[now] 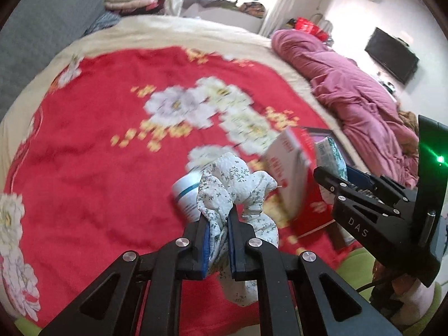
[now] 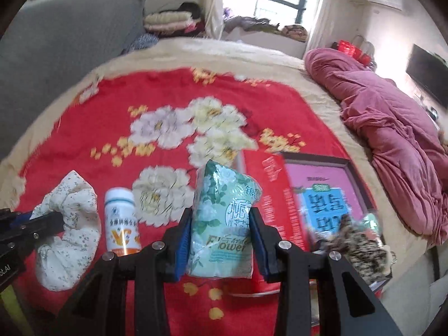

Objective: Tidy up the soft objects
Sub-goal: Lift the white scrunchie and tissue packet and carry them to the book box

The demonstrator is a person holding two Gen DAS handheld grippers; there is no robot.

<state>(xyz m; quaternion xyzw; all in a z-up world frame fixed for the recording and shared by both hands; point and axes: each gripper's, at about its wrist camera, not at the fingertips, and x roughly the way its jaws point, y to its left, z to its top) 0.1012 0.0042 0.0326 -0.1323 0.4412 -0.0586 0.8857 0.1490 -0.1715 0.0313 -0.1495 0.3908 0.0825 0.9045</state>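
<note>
A crumpled white floral cloth (image 1: 238, 193) is bunching between the left tool (image 1: 218, 240), whose pads are clamping it above the red bed blanket (image 1: 98, 140). The right tool (image 2: 221, 240) is squeezing a mint-green tissue pack (image 2: 224, 218), standing upright, long axis pointing up.

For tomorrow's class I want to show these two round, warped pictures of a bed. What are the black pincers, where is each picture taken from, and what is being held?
No robot here: a person holds a two-finger gripper in each hand, with a wide-angle camera on each looking along its fingers.

The left camera's picture shows the left gripper shut on a white floral cloth scrunchie. The right camera's picture shows the right gripper shut on a green pack of tissues.

Beneath them lies a red flowered blanket on the bed, with a white pill bottle, a red box holding a purple booklet, and a leopard-print soft item.
</note>
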